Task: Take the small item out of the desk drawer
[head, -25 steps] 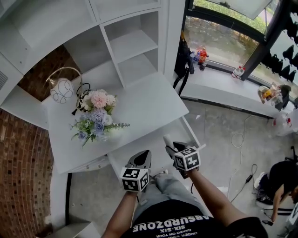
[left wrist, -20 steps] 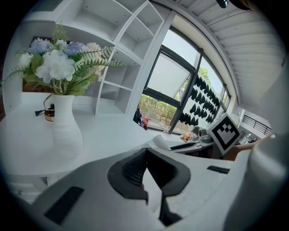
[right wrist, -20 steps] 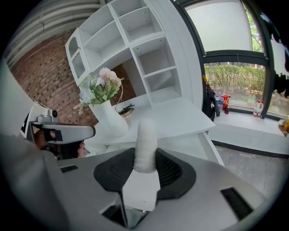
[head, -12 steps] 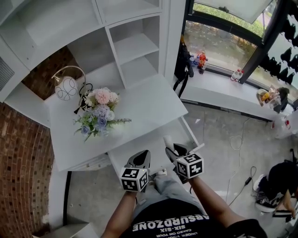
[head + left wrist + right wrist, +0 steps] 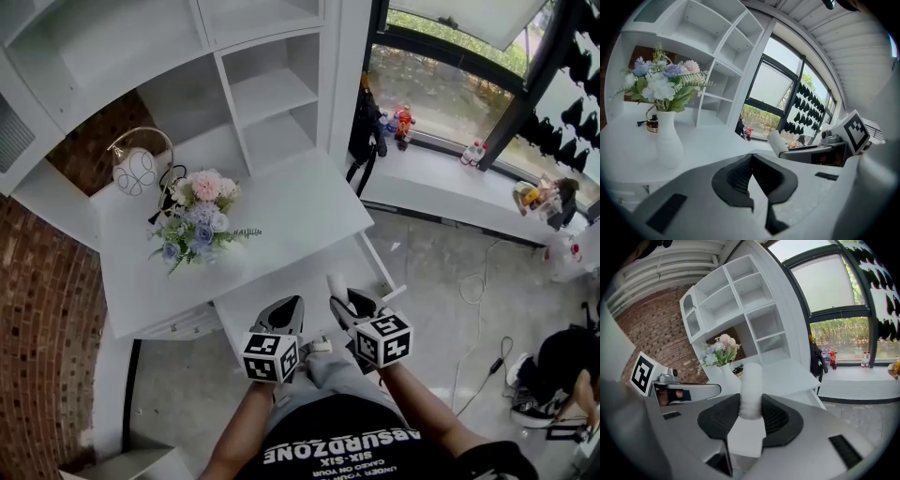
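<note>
The small item is a white cylindrical roll (image 5: 336,284), standing upright between the pads of my right gripper (image 5: 343,302), which is shut on it. In the right gripper view the roll (image 5: 751,389) rises from between the dark pads. It hangs above the open desk drawer (image 5: 281,291), near its right half. My left gripper (image 5: 285,315) is beside it on the left, over the drawer's front, jaws shut and empty (image 5: 751,176). From the left gripper view the roll (image 5: 777,143) shows to the right.
A white desk (image 5: 300,211) carries a vase of flowers (image 5: 199,221) and a round lamp (image 5: 136,171) at its left. White shelving (image 5: 272,98) rises behind. A windowsill with toys (image 5: 403,122) lies right. A person sits on the floor (image 5: 562,366) near cables.
My right gripper has drawn back a little toward me with the white roll still in it. The left gripper has hardly moved.
</note>
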Available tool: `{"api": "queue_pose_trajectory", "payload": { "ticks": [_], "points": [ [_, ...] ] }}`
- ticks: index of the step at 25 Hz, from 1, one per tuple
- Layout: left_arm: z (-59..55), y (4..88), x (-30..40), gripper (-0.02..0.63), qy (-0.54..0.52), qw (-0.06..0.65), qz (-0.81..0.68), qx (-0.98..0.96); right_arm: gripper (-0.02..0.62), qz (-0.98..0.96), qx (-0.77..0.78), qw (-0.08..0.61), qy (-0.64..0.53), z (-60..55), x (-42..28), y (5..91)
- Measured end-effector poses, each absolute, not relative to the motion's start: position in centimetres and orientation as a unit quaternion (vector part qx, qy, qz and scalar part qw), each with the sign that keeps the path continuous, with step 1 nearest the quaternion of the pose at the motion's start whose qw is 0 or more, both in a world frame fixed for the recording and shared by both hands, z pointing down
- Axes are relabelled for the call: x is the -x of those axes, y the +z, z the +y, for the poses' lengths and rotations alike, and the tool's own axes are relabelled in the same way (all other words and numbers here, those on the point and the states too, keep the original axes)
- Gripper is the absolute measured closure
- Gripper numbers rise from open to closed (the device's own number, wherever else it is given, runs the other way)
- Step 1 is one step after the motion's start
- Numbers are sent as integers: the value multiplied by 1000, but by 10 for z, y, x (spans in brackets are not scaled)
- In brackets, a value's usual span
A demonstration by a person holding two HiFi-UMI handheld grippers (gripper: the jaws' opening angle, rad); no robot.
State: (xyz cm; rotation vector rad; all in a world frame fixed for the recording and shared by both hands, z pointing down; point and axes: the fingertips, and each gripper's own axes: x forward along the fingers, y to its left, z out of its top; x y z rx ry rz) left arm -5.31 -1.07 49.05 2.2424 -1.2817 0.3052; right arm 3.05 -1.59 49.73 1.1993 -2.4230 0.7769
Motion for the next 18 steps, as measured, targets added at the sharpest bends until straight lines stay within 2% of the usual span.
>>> {"api": "queue_pose_trajectory", "payload": {
  "ticks": [18],
  "points": [
    [-1, 469, 45, 600, 98, 246, -477, -838, 459, -858, -429, 144, 243, 1, -41, 473]
  ]
}}
